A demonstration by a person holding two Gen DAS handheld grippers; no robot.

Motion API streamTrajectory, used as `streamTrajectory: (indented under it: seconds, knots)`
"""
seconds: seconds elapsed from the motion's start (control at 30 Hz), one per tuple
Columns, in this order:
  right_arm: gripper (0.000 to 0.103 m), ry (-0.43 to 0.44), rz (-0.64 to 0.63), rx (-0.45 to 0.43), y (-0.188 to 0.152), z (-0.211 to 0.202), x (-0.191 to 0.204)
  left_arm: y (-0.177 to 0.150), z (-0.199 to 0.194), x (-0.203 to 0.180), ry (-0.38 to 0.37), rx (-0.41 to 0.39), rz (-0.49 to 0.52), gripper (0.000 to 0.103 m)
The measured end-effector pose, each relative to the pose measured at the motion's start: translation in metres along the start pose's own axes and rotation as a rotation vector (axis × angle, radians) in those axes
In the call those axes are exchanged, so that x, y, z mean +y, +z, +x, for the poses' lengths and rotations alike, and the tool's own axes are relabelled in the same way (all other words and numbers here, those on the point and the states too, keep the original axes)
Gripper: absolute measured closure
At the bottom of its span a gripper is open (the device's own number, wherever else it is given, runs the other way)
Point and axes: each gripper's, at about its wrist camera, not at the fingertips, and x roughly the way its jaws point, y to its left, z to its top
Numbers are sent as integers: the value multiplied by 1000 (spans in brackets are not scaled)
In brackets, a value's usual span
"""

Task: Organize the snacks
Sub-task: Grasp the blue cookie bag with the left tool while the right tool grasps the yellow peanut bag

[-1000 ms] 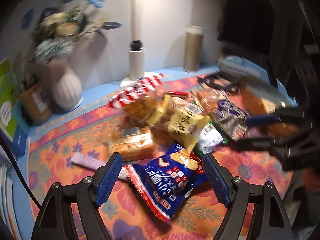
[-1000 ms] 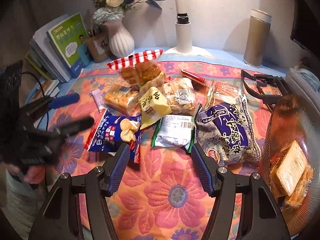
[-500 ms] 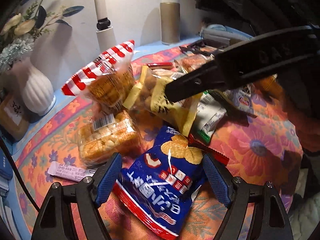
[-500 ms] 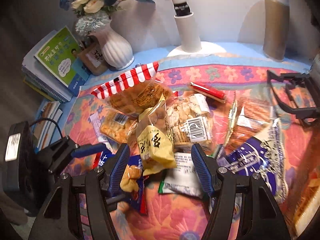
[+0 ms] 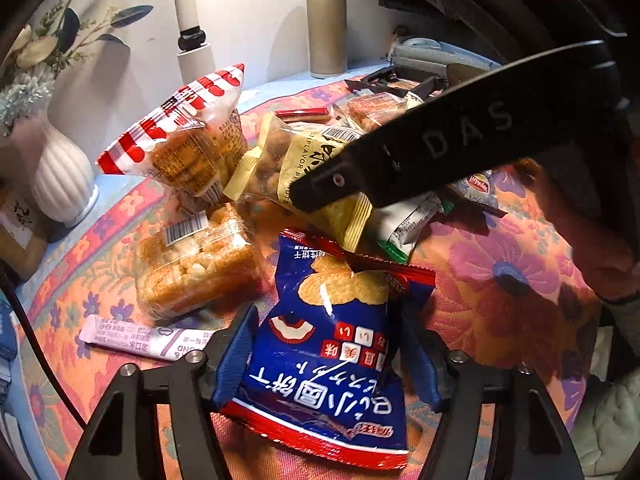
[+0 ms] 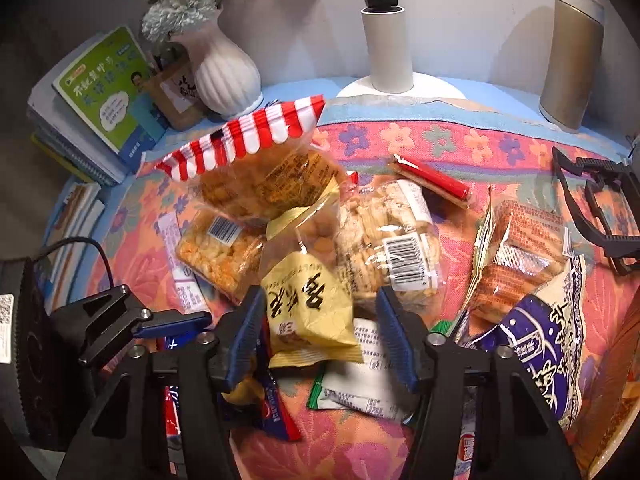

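A pile of snack packs lies on a flowered cloth (image 5: 512, 280). In the left wrist view my left gripper (image 5: 332, 356) is open, its blue pads on both sides of a blue cracker bag (image 5: 332, 360). In the right wrist view my right gripper (image 6: 320, 336) is open around a yellow peanut bag (image 6: 308, 304), whose lower end lies between the pads. The right gripper's black finger (image 5: 440, 148) crosses the left wrist view above the peanut bag (image 5: 304, 168). The left gripper's blue tip (image 6: 176, 322) shows at the left of the right wrist view.
A red-and-white striped bag (image 6: 256, 140), clear packs of puffed snacks (image 6: 388, 240), a purple bag (image 6: 548, 344), a green-edged white pack (image 6: 360, 388) and a red stick (image 6: 432, 178) lie around. A white vase (image 6: 224, 72), books (image 6: 100, 96), lamp base (image 6: 388, 48) and flask (image 6: 572, 60) stand behind.
Both grippers moved forward and down into the pile. The blue bag now sits between the left pads and the yellow bag between the right pads. Both stay open.
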Motion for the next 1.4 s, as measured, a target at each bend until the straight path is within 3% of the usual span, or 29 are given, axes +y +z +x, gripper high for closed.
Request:
streamTrajectory:
  seconds: [0.17,0.5,0.77,0.9,1.1,1.17,1.23,1.4]
  knots:
    - [67,-22,-11,-20,-4,-3,6,-5,-15,1,-6,-29,-53,55]
    - [71,-27,-32,-90,-18,-41,17,-6,-38,-9,-27,-92,-66,57]
    - [79,-17,1,-171,-36,-92,3,5,-64,-29,-47,-152,-46,57]
    - [86,-25,27,-170,-46,-101,-10,4,-67,-36,-17,-145,-42,57]
    - [87,-17,32,-186,-60,-114,-15,-1,-82,-34,9,-166,-76,57]
    - [85,-1,35,-164,-69,-114,-18,-3,-87,-31,12,-180,-84,57]
    - [67,-16,57,-140,-78,-112,-25,-4,-90,-27,17,-188,-94,57]
    - [47,-136,37,-71,-116,-104,-31,-8,-89,-18,-1,-189,-116,57]
